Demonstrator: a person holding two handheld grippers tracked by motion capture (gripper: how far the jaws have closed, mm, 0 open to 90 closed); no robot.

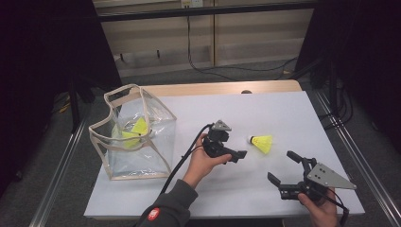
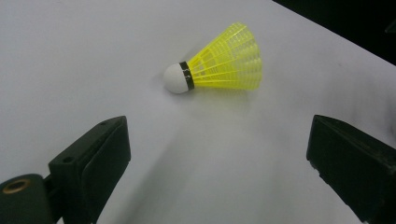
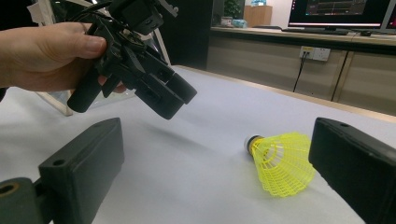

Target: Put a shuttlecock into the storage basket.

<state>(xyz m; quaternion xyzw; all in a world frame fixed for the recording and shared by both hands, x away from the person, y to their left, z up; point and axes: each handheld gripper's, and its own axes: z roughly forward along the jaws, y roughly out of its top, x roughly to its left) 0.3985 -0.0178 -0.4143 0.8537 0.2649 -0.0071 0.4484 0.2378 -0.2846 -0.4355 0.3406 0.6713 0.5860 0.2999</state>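
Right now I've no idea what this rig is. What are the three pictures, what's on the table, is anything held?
No robot here: a person holds a two-jaw gripper in each hand. The high view looks down on the table; the left gripper and right gripper come in from below. The other two pictures come from cameras riding on each gripper, looking along its black jaws. On the table lies a yellow shuttlecock on its side, with a white tip. At the left stands a clear bag with yellow shuttlecocks inside. Both grippers have their jaws open and hold nothing; the left one points at the loose shuttlecock.
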